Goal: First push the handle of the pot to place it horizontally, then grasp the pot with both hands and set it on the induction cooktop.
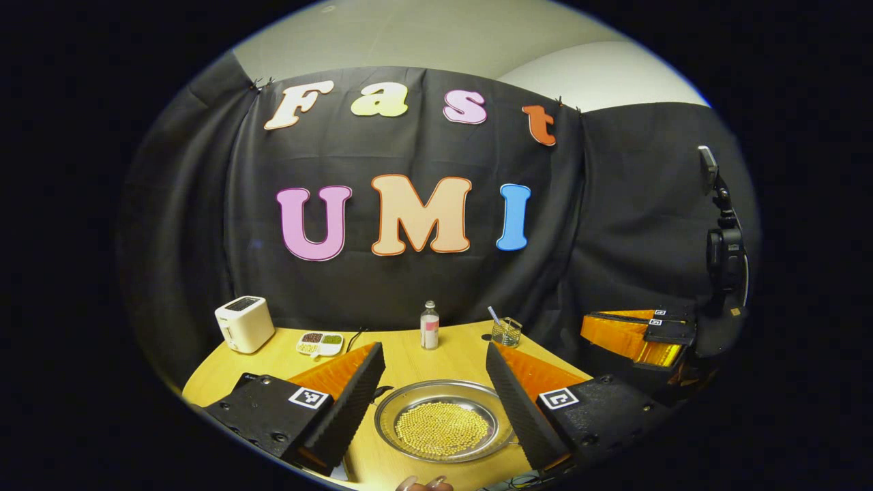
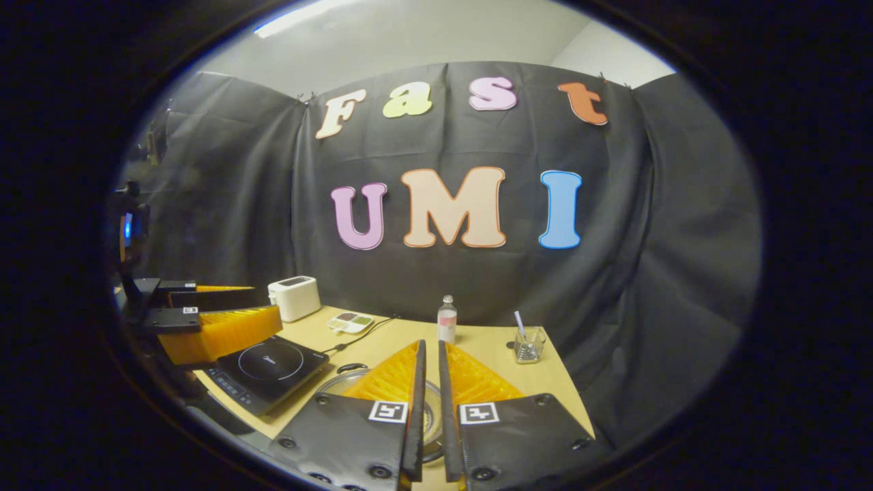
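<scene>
The left gripper (image 1: 436, 402) hovers with jaws wide and empty above the pot (image 1: 443, 421), a shallow steel pan of yellow beads. The right gripper (image 2: 427, 402) has jaws nearly closed, empty. The induction cooktop (image 2: 266, 372) sits left of the pot. Its handle is hidden; push gently to avoid spilling.

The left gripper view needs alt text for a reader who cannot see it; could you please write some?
The left gripper hovers with jaws wide open over a round steel pot filled with small yellow beads on a wooden table. Behind it stand a white toaster, a divided snack dish, a small bottle and a glass with a straw; the right gripper shows at right.
</scene>
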